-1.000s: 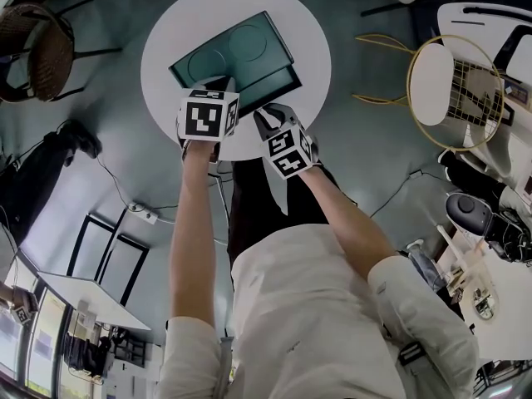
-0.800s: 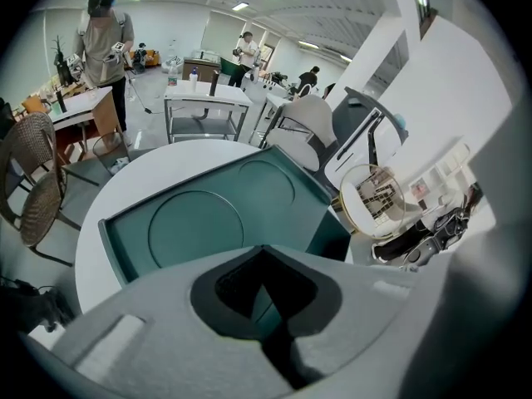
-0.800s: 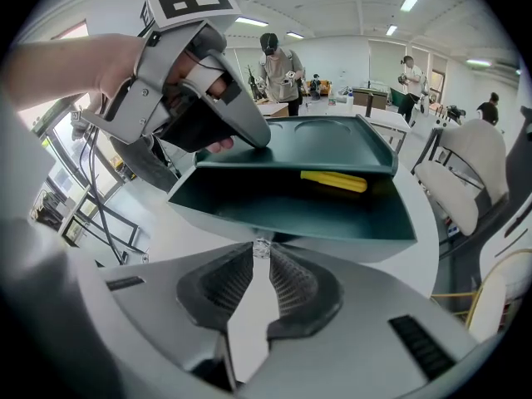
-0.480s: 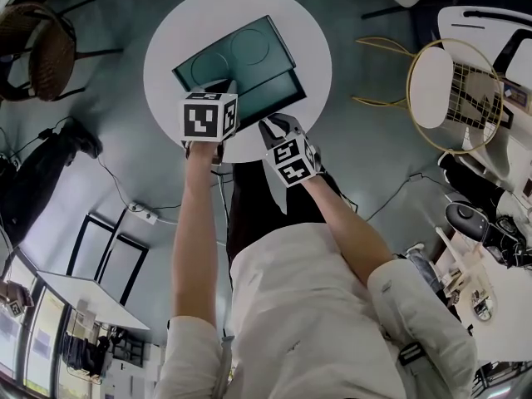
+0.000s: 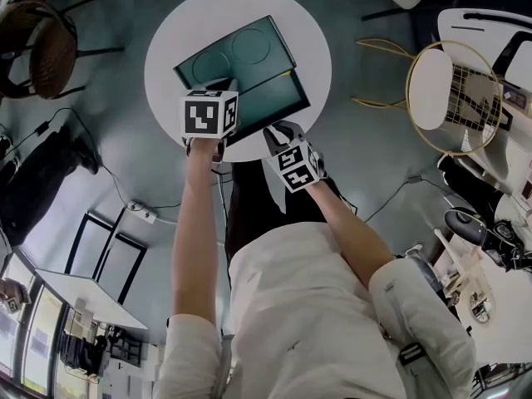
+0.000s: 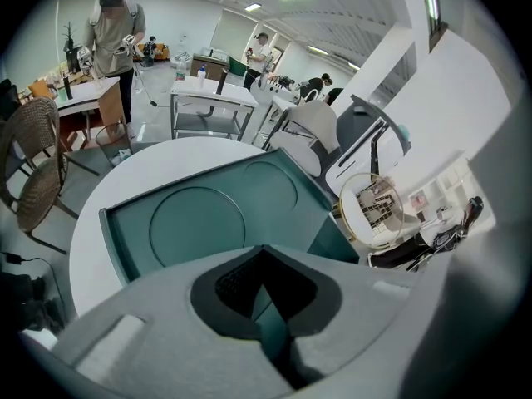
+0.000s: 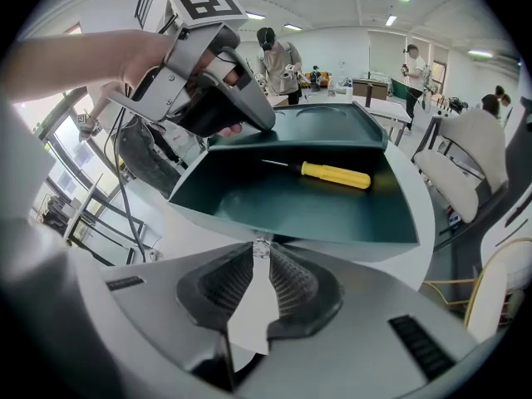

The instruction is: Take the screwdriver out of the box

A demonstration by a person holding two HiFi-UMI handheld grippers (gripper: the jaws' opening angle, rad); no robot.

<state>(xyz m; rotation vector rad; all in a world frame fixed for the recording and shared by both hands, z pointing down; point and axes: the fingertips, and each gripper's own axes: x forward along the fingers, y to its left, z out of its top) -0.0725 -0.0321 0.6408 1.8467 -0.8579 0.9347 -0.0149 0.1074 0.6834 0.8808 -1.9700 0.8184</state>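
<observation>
A teal box [image 5: 270,98] stands open on the round white table [image 5: 166,40], with its lid [image 5: 237,52] laid back. A yellow-handled screwdriver [image 7: 337,174] lies on the floor of the box [image 7: 291,206]. My left gripper [image 5: 223,90] is shut on a thin teal wall of the box [image 6: 166,223]; that wall runs between its jaws [image 6: 266,285]. From the right gripper view, the left gripper [image 7: 258,127] clasps the box's far left edge. My right gripper [image 7: 260,252] [image 5: 278,130] hangs just before the front wall, jaws a narrow slit apart, clasping nothing.
A gold wire chair with a round white seat [image 5: 453,90] stands right of the table, and a wicker chair [image 5: 37,48] to its left. Cables and a power strip [image 5: 141,214] lie on the floor. People stand at desks far behind [image 6: 112,23].
My right gripper has drifted slightly right and back from the box's front. The left gripper keeps its hold on the box.
</observation>
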